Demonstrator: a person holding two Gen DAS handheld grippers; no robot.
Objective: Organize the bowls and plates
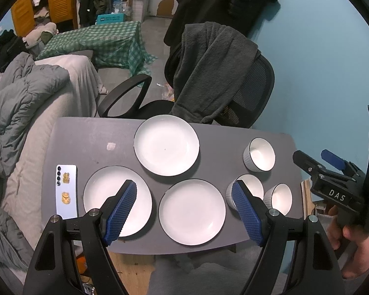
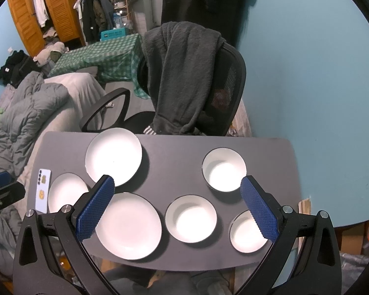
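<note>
Three white plates lie on the grey table (image 1: 91, 142): a far plate (image 1: 166, 145), a near-left plate (image 1: 145, 201) and a near-middle plate (image 1: 192, 212). Three white bowls stand at the right: a far bowl (image 1: 259, 154), a middle bowl (image 1: 254, 185) and a near-right bowl (image 1: 280, 198). My left gripper (image 1: 184, 191) is open and empty, held above the near plates. My right gripper (image 2: 177, 189) is open and empty above the middle bowl (image 2: 191, 222), between the near-middle plate (image 2: 128, 225) and the near-right bowl (image 2: 246, 233). The right gripper's body (image 1: 332, 184) shows at the right edge.
A white phone (image 1: 66, 191) lies at the table's left edge. A black office chair (image 1: 253, 91) draped with a grey robe (image 1: 209, 68) stands behind the table. A bed with grey bedding (image 1: 17, 103) is to the left. A blue wall (image 1: 319, 61) is on the right.
</note>
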